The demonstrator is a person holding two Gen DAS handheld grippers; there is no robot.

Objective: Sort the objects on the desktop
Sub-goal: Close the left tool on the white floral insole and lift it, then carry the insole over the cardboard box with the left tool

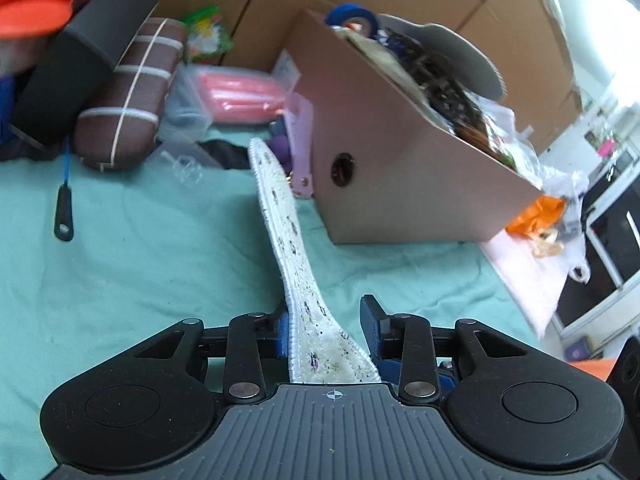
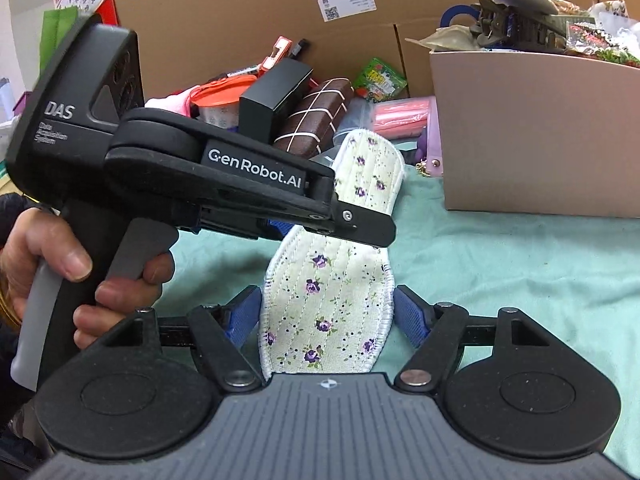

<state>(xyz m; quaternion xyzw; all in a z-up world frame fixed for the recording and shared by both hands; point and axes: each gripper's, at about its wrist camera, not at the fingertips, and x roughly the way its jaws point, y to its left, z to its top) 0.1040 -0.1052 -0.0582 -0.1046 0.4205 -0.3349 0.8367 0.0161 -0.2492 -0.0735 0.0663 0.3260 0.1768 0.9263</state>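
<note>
A white quilted insole (image 2: 332, 312) with small purple flowers hangs above the green cloth (image 2: 520, 280). My right gripper (image 2: 326, 308) is shut on it, the blue pads (image 2: 408, 320) pressing its two long edges near the heel. In the left wrist view the insole (image 1: 288, 240) stands edge-on between the jaws of my left gripper (image 1: 326, 320). It lies against the left pad (image 1: 282, 336), with a gap to the right pad. The left gripper (image 2: 352, 224) reaches across the insole's middle from the left. A beige box (image 1: 400, 168), heaped with small items, stands beyond it.
A pile lies at the back: a brown striped pouch (image 1: 128, 92), a black box (image 1: 80, 52), a pink packet (image 1: 236, 96), an orange lid (image 1: 32, 8). A large cardboard carton (image 2: 240, 20) walls the rear. A black tag on a blue cord (image 1: 63, 216) rests at left. A hand (image 2: 60, 260) holds the left gripper's handle.
</note>
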